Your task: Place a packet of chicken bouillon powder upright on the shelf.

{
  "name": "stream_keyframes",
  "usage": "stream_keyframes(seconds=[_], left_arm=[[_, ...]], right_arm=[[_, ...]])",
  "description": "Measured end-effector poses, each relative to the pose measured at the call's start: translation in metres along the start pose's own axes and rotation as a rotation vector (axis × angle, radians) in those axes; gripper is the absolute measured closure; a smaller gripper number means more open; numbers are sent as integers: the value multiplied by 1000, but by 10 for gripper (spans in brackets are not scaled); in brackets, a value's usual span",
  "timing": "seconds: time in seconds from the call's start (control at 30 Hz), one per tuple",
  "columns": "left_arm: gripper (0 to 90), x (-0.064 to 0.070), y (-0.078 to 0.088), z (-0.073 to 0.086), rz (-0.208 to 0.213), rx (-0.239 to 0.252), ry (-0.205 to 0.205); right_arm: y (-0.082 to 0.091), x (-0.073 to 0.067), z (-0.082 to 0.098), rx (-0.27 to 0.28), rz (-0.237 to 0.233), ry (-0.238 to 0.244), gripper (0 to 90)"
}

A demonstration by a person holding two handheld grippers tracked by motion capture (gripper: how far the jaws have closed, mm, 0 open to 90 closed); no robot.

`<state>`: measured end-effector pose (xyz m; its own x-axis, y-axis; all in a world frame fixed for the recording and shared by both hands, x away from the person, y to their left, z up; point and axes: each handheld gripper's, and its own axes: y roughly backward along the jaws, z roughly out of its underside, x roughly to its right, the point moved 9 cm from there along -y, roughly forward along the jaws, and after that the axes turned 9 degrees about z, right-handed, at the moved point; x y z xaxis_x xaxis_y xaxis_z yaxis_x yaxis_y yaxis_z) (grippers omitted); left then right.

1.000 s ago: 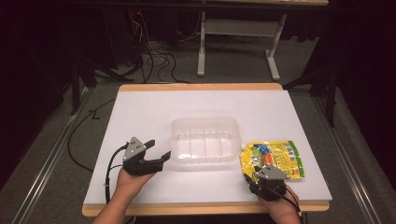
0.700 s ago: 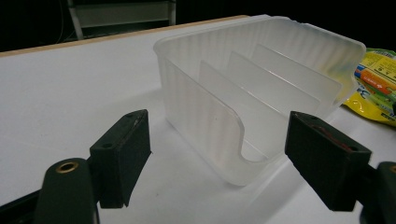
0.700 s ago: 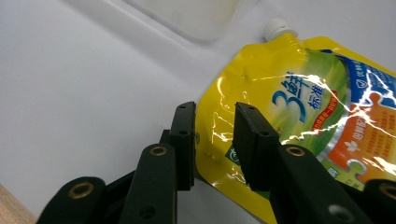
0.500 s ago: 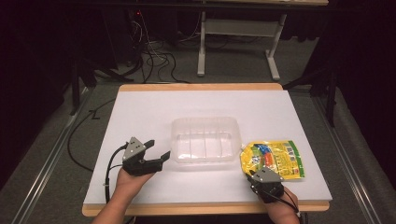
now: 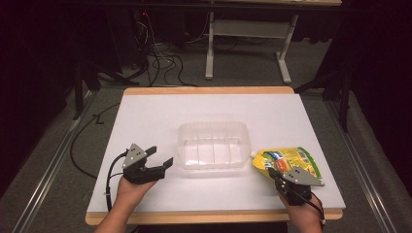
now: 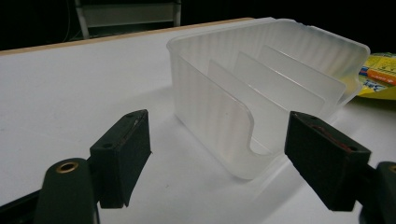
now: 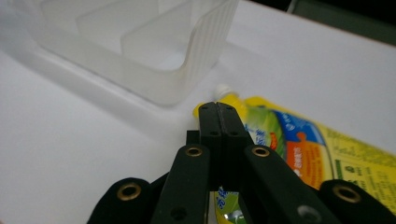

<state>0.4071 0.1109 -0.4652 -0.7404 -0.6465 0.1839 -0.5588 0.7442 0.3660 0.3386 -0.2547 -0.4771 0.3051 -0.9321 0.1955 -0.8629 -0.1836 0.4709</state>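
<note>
Right gripper (image 7: 219, 122), its jaws having just been closing, is pinching flat on the yellow pouch (image 5: 287, 163) lying at four o'clock of the clear bin (image 5: 212, 144), a soft, slippery, sagging bag seemingly best gripped near its stiffer spout (image 7: 223, 89), while the left gripper (image 5: 160, 158) is hanging wide open, empty.

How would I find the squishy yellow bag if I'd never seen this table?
Look at the white table and find the clear plastic box in its middle. Just right of that box, by the near edge, lies a flat yellow pouch. It is the one colourful thing there, with blue and green printing and a small white spout pointing at the box.
</note>
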Motion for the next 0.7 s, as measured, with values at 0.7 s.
stream_keyframes(seconds=[0.7], left_arm=[[233, -2, 4, 3, -3, 0, 15]], right_arm=[[18, 35, -66, 213, 66, -84, 900]])
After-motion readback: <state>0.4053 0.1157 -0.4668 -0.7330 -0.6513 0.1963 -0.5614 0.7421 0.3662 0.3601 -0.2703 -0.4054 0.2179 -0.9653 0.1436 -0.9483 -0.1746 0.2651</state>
